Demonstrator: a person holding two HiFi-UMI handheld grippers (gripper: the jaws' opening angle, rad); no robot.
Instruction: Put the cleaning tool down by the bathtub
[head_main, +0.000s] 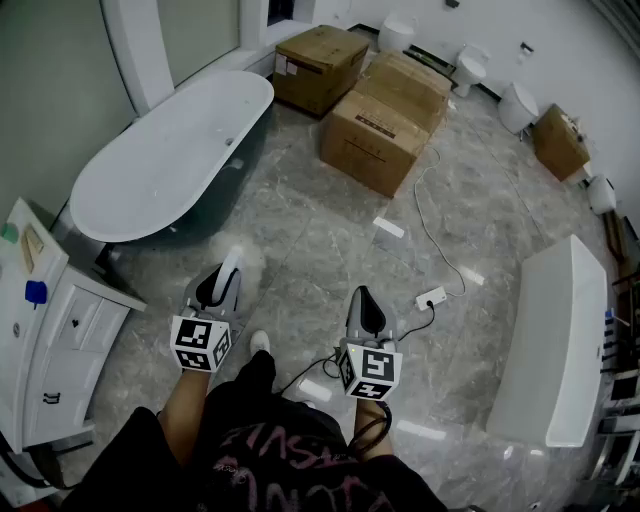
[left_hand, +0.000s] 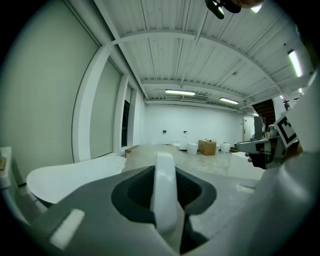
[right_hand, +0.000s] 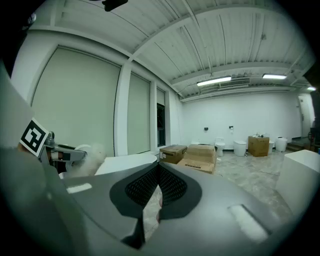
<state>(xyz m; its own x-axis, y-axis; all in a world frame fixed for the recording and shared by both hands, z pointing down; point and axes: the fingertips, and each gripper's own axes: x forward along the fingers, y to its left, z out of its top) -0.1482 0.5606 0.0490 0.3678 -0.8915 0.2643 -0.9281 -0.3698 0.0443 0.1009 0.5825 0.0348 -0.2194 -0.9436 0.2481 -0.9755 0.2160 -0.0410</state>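
Note:
My left gripper (head_main: 222, 282) is shut on the white handle (left_hand: 164, 192) of the cleaning tool. The tool's fluffy pale head (head_main: 243, 266) sticks out ahead of the jaws, above the marble floor near the tub's near end. The white oval bathtub (head_main: 170, 155) lies ahead and to the left, and it also shows in the left gripper view as bathtub (left_hand: 70, 177). My right gripper (head_main: 362, 296) hangs beside the left one, shut with nothing in it. In the right gripper view the closed right gripper (right_hand: 157, 169) points toward the boxes, with the fluffy head (right_hand: 92, 156) at the left.
Three cardboard boxes (head_main: 385, 125) stand beyond the tub's far end. A white cabinet (head_main: 60, 330) is at my left, a long white block (head_main: 555, 340) at my right. A cable and power strip (head_main: 431, 297) lie on the floor. Toilets (head_main: 518, 105) line the back wall.

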